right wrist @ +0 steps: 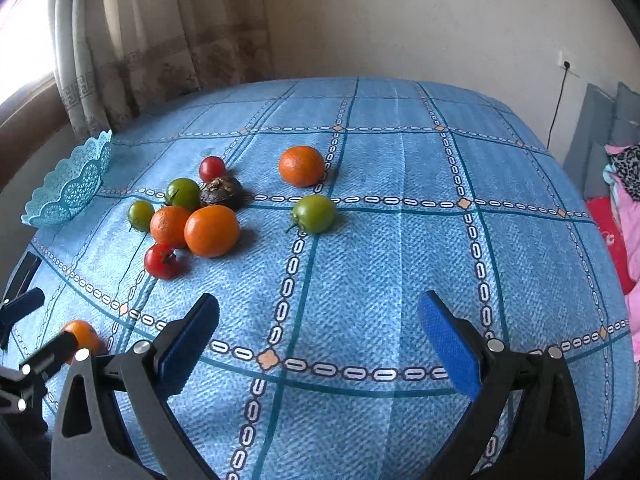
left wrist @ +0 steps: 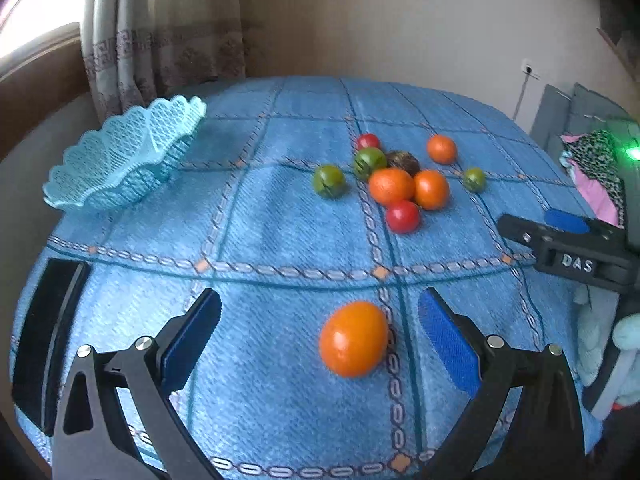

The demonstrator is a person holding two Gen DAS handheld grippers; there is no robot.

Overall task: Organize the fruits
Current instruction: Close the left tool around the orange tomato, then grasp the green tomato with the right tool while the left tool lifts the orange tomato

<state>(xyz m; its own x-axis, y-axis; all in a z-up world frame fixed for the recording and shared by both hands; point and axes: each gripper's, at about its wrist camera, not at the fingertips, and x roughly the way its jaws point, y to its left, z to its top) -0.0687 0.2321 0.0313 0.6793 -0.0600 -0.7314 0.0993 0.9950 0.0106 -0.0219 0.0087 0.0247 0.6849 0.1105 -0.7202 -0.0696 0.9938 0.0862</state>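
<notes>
L gripper point(left wrist: 320, 344) fingers wide round orange point(left wrist: 354, 338), long axis upright-ish.

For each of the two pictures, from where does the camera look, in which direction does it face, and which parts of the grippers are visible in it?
Left wrist view: sits on the left gripper, facing across the blue tablecloth; a lone orange lies between its open fingers; the right gripper enters at right.
Right wrist view: sits on the right gripper, open over bare cloth; the left gripper's fingers show at lower left.
Shared: fruit cluster, basket, lone orange.
</notes>
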